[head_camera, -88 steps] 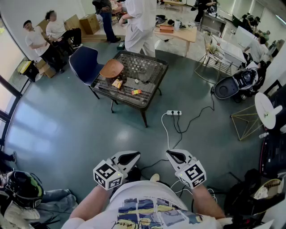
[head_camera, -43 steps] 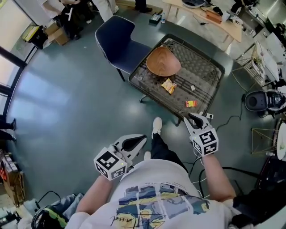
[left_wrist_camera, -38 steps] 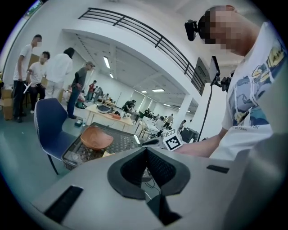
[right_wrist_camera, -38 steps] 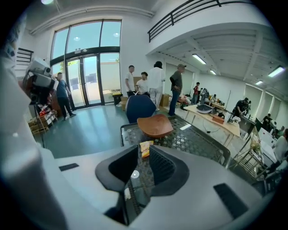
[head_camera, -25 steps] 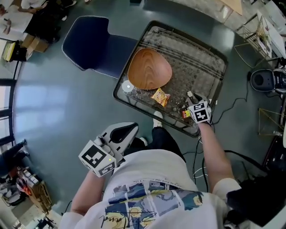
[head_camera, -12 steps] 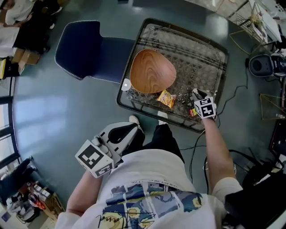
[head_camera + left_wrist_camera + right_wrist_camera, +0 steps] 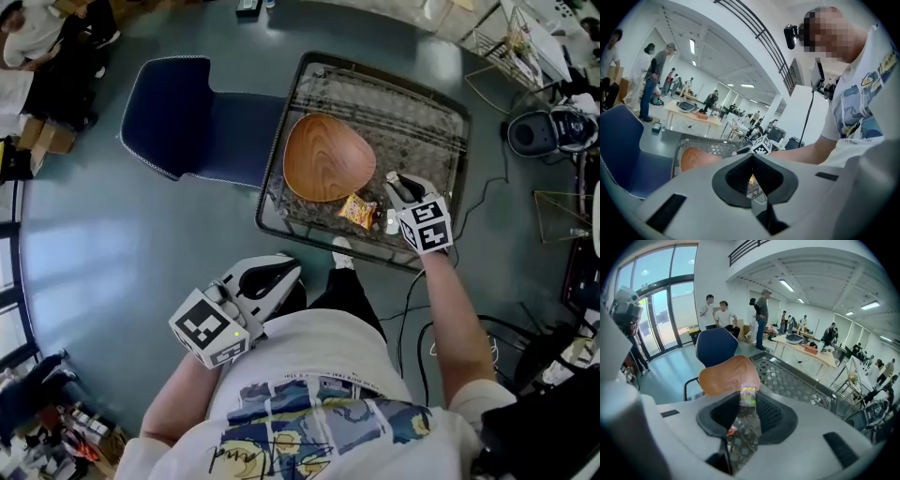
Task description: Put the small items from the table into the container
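Note:
A wooden bowl [image 7: 328,157] sits on the black mesh table [image 7: 441,103], with a yellow snack packet [image 7: 357,211] just in front of it. My right gripper [image 7: 394,180] hovers above the table's near right part, right of the bowl. In the right gripper view, the right gripper [image 7: 749,394] is shut on a small pale wrapped item with a yellow band [image 7: 748,398], and the bowl [image 7: 724,373] lies beyond it. My left gripper [image 7: 284,269] hangs shut and empty in front of the table, near my body. The left gripper view shows the bowl [image 7: 693,159] far ahead.
A blue chair [image 7: 187,112] stands against the table's left side. A power cable [image 7: 487,192] trails on the floor to the right. People stand and sit around desks farther off, among them several people [image 7: 717,310] behind the chair.
My right gripper has lifted off the table's near right edge and moved toward the bowl, with the small item in it. The left gripper has drifted a little.

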A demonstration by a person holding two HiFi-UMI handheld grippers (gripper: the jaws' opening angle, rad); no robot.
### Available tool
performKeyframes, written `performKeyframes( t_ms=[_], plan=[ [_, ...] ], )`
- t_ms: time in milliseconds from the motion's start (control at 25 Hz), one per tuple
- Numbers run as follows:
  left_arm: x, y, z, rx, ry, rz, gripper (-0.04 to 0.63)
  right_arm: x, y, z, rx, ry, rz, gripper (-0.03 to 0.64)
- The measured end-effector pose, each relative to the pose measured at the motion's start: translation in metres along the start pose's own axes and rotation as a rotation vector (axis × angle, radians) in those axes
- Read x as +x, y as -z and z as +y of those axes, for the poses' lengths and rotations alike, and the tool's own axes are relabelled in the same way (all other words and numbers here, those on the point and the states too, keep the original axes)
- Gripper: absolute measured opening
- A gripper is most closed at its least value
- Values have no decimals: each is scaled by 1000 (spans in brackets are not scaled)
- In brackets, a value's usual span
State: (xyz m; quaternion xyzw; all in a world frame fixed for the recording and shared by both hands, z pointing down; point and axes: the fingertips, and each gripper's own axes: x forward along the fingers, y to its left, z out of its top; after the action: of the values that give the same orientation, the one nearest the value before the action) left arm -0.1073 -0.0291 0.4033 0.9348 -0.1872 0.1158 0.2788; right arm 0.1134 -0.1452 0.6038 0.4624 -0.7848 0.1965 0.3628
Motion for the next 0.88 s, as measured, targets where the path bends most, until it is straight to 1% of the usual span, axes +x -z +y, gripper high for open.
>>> performKeyframes(
  t_ms=[200, 320, 520, 720, 880],
  plan=[
    [-19, -1, 9, 9, -4, -12, 9, 32, -30, 38, -17, -53, -9, 114],
    [-34, -1, 19, 4, -23, -19, 9, 56, -36, 55, -10, -76, 8, 114],
    [-53, 3, 37, -12, -67, -36, 9, 96, -46, 74, -26, -98, 27, 114],
    [-72, 9, 50, -39, -115, -50, 9, 140, -44, 92, -53, -125, 97, 114],
    [-81, 16, 58, -51, -153, -47, 9, 174, -35, 93, -91, -132, 162, 114]
  ],
)
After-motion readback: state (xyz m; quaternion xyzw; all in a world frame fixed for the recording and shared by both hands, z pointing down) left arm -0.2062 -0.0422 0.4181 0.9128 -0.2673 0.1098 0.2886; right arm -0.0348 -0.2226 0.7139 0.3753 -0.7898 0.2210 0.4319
